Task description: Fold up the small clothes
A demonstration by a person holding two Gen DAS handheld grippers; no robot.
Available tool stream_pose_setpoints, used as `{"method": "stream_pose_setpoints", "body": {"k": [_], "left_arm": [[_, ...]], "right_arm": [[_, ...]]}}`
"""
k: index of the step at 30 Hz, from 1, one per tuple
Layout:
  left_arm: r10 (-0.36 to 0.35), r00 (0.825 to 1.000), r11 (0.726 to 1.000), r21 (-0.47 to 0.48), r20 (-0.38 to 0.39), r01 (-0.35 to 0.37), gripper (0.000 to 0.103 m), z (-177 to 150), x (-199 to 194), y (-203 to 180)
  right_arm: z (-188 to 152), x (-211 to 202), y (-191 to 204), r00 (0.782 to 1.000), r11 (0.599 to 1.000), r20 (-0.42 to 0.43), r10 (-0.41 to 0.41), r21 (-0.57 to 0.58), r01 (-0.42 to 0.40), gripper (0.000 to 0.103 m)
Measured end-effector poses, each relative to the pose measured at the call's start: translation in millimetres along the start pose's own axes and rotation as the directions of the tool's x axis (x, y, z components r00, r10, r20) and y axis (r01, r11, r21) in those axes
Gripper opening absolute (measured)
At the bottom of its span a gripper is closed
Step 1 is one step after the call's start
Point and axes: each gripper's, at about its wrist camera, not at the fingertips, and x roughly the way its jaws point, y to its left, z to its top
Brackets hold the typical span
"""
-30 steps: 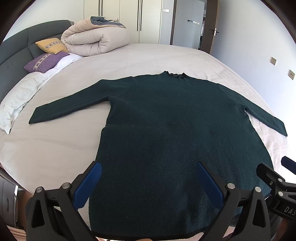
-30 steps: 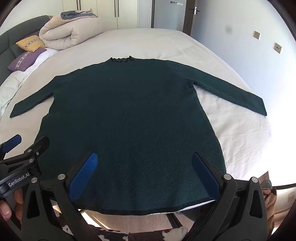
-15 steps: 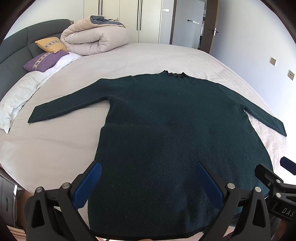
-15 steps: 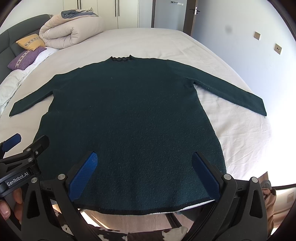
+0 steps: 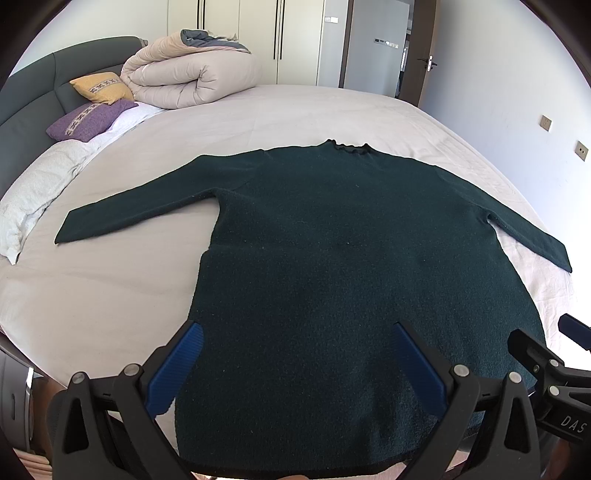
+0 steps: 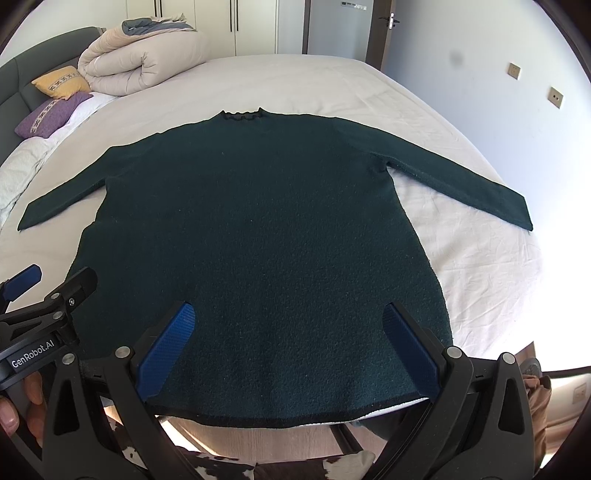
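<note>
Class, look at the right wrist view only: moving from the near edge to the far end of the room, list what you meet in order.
Right tongs → dark green sweater → bare white sheet of the bed → rolled beige duvet → wardrobe doors.

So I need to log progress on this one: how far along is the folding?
Done: the dark green sweater lies spread flat on the bed, both sleeves out, collar far. In hand: nothing; the left gripper and right gripper hover at the hem, jaws open. Left: every fold.
</note>
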Motion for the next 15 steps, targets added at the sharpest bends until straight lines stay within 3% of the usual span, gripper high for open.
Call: {"method": "stream_pose_setpoints", "body": {"k": [15], "left_arm": [[0.0, 1.0, 1.0, -0.002, -0.005, 0.0, 0.103, -0.3, 0.5, 0.0]], "right_arm": [[-5.0, 1.9, 1.4, 1.0, 1.0, -0.004, -0.003, -0.005, 0.003, 0.103]]}}
